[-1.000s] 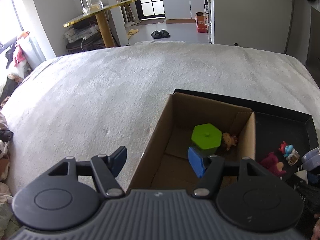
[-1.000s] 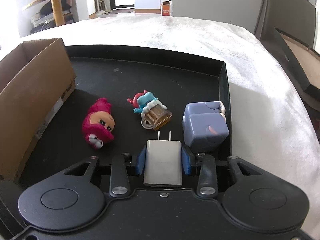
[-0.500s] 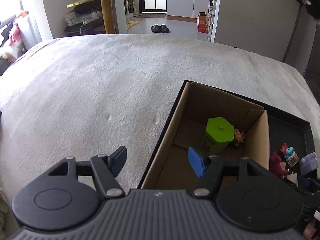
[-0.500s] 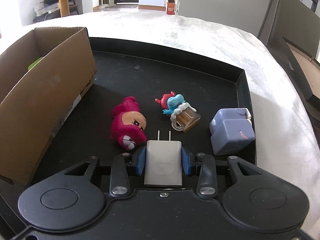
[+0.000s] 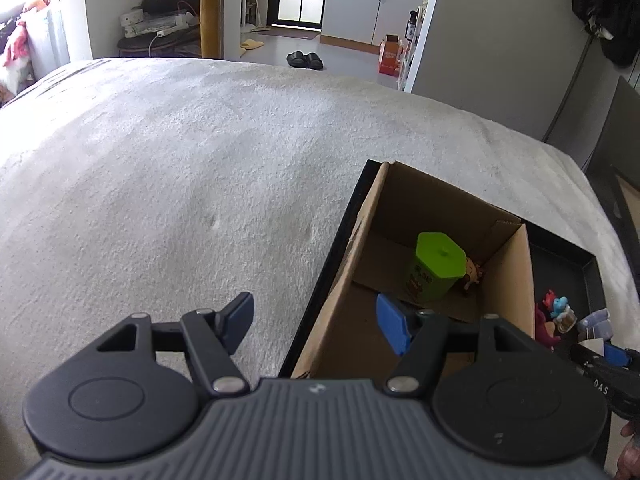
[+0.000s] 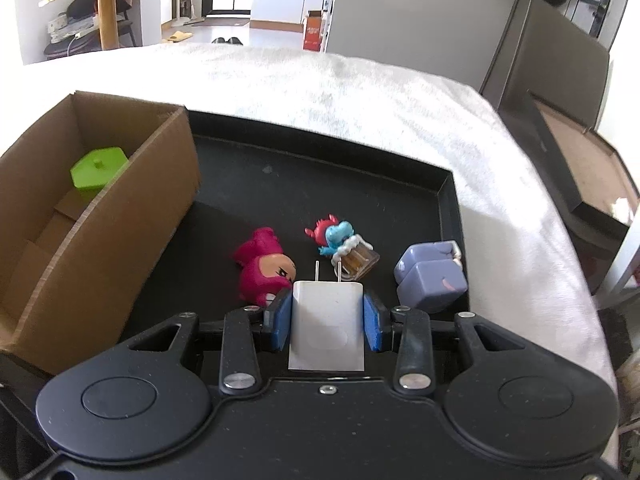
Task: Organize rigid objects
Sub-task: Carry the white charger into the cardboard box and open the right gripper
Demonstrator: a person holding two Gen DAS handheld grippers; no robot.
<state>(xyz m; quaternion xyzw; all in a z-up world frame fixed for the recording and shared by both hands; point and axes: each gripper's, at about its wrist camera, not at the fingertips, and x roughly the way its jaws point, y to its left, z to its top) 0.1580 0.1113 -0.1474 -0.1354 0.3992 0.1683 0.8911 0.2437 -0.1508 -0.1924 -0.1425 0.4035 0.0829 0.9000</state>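
Only right view: right tongs (image 6: 327,314) clamp charger (image 6: 327,326) | left tongs (image 5: 316,322) wide, empty; box (image 5: 340,300) figurine (image 5: 472,274)

both wrists overlook cardboard box (image 5: 508,280).
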